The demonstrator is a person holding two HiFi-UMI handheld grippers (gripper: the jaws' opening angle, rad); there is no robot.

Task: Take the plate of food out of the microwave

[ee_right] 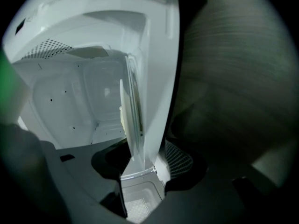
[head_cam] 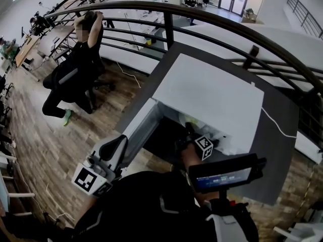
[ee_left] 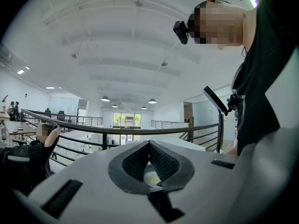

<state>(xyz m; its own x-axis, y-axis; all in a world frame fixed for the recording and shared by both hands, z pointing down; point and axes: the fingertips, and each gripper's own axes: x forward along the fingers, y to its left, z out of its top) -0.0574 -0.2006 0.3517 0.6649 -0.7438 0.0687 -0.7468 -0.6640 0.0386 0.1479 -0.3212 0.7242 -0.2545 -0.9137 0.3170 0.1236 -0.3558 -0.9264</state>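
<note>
The white microwave (head_cam: 212, 92) stands on a dark table (head_cam: 277, 155) with its door (head_cam: 136, 127) swung open to the left. My right gripper (head_cam: 185, 130) reaches into the cavity. In the right gripper view the picture is turned on its side, and a clear plate (ee_right: 128, 125) carrying pale yellow food (ee_right: 122, 118) runs edge-on between the jaws. The right gripper (ee_right: 142, 157) is open, with a dark gap between one pad and the rim. My left gripper (head_cam: 113, 150) hangs beside the door, pointing up. It is shut (ee_left: 149, 143) on nothing.
A curved black railing (head_cam: 166, 14) runs behind the table. A person sits on a chair (head_cam: 75, 69) on the floor below at the left. A white cable (head_cam: 277, 127) trails off the microwave's right side. A screen (head_cam: 224, 176) hangs at my chest.
</note>
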